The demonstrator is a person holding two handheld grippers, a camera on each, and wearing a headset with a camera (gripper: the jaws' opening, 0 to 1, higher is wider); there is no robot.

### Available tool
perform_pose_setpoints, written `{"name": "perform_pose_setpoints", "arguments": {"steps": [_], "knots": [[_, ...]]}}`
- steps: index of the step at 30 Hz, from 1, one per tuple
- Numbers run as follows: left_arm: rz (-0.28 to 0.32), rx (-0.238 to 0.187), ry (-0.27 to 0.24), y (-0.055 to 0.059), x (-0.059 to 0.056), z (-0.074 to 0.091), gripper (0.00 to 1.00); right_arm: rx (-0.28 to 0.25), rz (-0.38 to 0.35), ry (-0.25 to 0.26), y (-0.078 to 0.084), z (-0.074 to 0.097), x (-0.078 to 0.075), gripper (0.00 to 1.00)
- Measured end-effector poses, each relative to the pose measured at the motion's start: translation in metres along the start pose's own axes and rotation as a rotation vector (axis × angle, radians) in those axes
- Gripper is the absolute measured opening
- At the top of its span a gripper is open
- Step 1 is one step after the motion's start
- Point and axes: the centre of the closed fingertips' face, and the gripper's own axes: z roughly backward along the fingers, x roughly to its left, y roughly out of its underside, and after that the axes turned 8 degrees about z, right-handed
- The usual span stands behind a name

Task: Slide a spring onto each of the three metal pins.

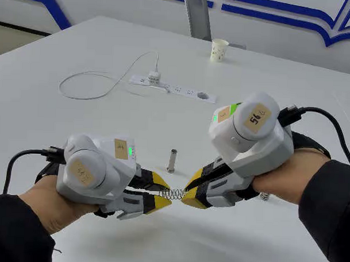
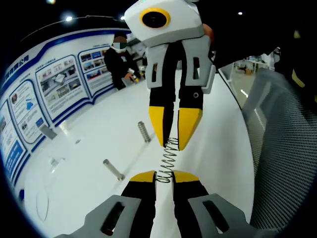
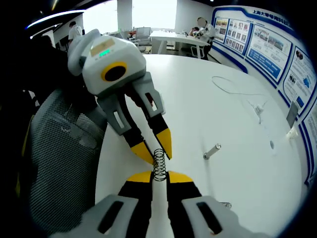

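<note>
A small coil spring (image 1: pixel 173 193) (image 2: pixel 168 162) (image 3: pixel 159 165) hangs in the air between both grippers, above the white table (image 1: pixel 108 54). My left gripper (image 1: pixel 160 193) (image 2: pixel 165 177) is shut on one end of it. My right gripper (image 1: pixel 190 189) (image 3: pixel 158 177) is shut on the other end and enters the left gripper view (image 2: pixel 171 143) from above. One bare metal pin (image 1: pixel 172 161) (image 2: pixel 113 169) (image 3: pixel 212 151) stands upright just behind the spring. A second spring-like piece (image 1: pixel 265 196) (image 2: pixel 143 132) lies past my right hand; whether it sits on a pin is unclear.
A white power strip (image 1: pixel 170 89) with a looping cable (image 1: pixel 87 85) lies at mid-table, and a paper cup (image 1: pixel 219 50) stands farther back. A mesh chair (image 2: pixel 282 134) (image 3: pixel 59 144) is at the table's near edge. People stand in the background (image 2: pixel 119 59).
</note>
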Motion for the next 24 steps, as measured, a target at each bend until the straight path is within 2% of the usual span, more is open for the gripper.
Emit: {"name": "perform_pose_setpoints", "arguments": {"steps": [10,15,21,24], "knots": [[0.031,-0.017,-0.003,-0.003,0.000,0.001,0.11,-0.052,0.018,0.028,-0.016,0.005,-0.004,0.11],[0.074,-0.034,0.006,-0.005,0.000,0.001,0.11,-0.080,0.021,0.042,-0.025,0.006,-0.007,0.11],[0.175,-0.076,0.044,-0.012,-0.004,0.002,0.11,-0.115,0.029,0.049,-0.038,0.009,-0.007,0.11],[0.198,-0.090,0.044,-0.013,-0.001,0.003,0.11,-0.123,0.035,0.055,-0.040,0.009,-0.008,0.12]]}}
